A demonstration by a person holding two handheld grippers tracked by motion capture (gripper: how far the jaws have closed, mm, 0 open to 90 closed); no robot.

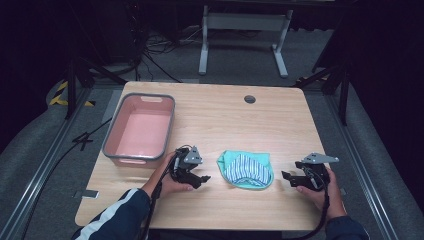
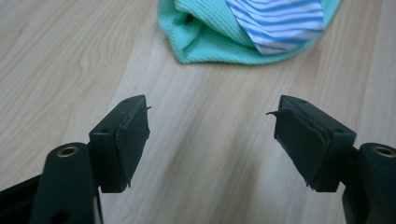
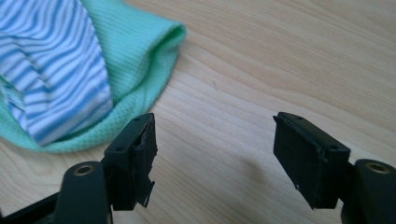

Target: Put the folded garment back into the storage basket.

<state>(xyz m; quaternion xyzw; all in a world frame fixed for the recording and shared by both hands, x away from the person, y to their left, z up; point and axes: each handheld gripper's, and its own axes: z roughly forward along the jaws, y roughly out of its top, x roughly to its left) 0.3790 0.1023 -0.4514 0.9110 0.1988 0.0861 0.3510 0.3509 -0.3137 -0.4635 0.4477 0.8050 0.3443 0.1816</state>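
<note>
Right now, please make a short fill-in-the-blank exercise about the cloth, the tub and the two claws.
1. The cloth lies ____ the left claw and right claw.
2. Both claws are ____.
3. The pink tub holds ____.
4. The cloth is green with blue and white ____.

Missing words: between; open; nothing; stripes

Pink plastic tub (image 1: 141, 130) with a grey rim sits empty on the left side of the wooden table (image 1: 260, 125). Grey cable grommet (image 1: 249, 99) near the far edge, white metal stand (image 1: 244, 30) on the floor behind.
</note>
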